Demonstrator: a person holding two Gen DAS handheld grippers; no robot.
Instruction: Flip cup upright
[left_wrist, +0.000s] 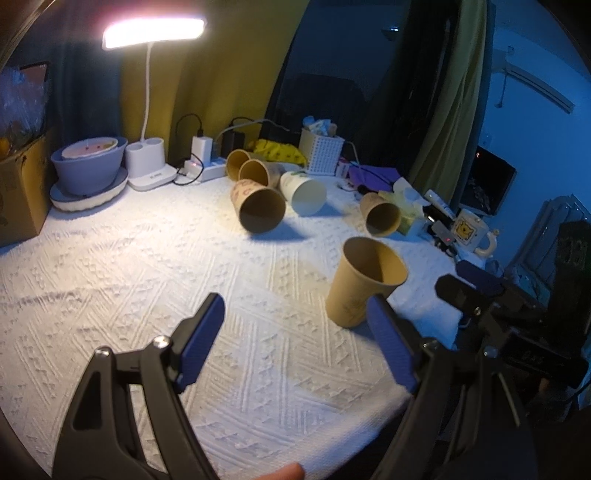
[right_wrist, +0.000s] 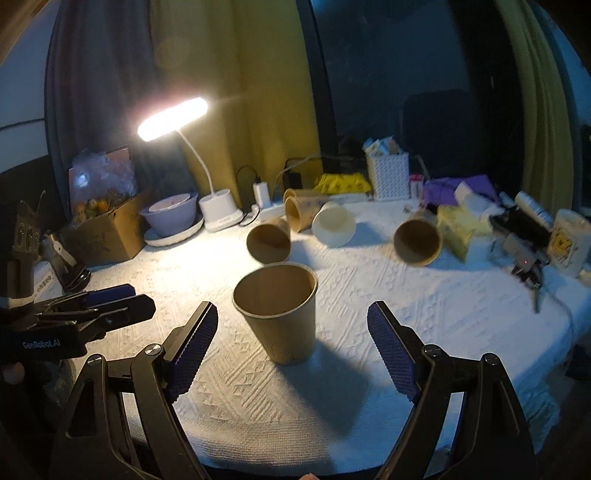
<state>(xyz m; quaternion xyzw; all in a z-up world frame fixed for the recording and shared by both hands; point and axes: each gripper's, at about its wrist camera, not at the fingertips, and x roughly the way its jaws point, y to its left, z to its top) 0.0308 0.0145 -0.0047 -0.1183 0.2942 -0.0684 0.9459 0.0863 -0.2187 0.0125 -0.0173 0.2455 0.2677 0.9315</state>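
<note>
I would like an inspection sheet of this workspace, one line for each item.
Surface: white textured cloth over the table.
Job's things: one brown cup upright; other cups lying on their sides behind it.
Clutter: bowl, white basket, cardboard box, mug.
Grippers: left gripper open; right gripper open, empty, cup between its fingers untouched.
Cables: black leads at the power strip.
Surroundings: lit desk lamp, curtains.

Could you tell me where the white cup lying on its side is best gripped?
Grip the white cup across its side wall near the open rim, coming from the front: it lies on its side, mouth facing the right gripper, whose jaws stand open.
</note>
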